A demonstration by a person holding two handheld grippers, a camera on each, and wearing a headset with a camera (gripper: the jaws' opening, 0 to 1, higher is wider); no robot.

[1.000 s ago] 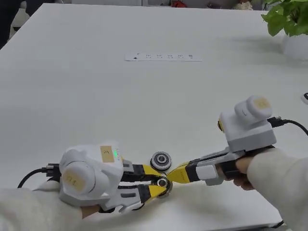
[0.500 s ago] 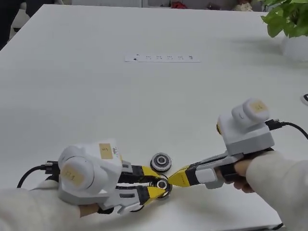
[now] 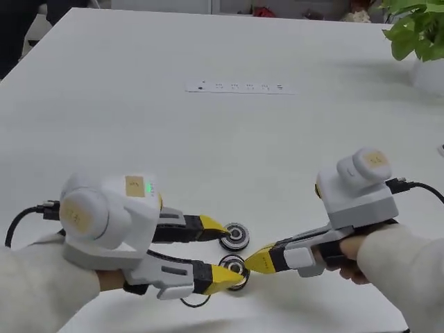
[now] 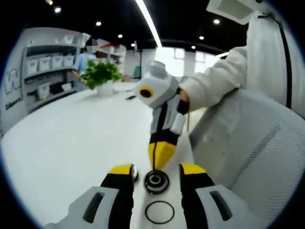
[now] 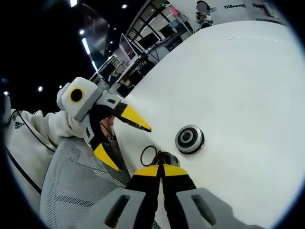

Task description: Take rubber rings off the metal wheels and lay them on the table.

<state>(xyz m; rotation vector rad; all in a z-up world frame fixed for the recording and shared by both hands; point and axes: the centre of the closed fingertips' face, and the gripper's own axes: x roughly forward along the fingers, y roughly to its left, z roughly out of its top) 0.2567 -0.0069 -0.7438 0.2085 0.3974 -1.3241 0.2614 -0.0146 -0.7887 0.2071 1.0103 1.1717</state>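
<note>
With one rubber ring (image 4: 146,213) lying on the table (image 3: 208,152), you are bracketing the near metal wheel (image 3: 232,265) with the spread left gripper (image 3: 230,251), the right gripper (image 3: 248,263) pinched together against it, the far wheel (image 3: 234,236) seemingly waiting.

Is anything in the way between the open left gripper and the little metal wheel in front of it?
Nothing visible blocks it. The small round metal wheel sits right at the open tips of the left gripper. A thin black rubber ring lies flat further back between its jaws. The shut right gripper points at the wheel from the far side.
</note>
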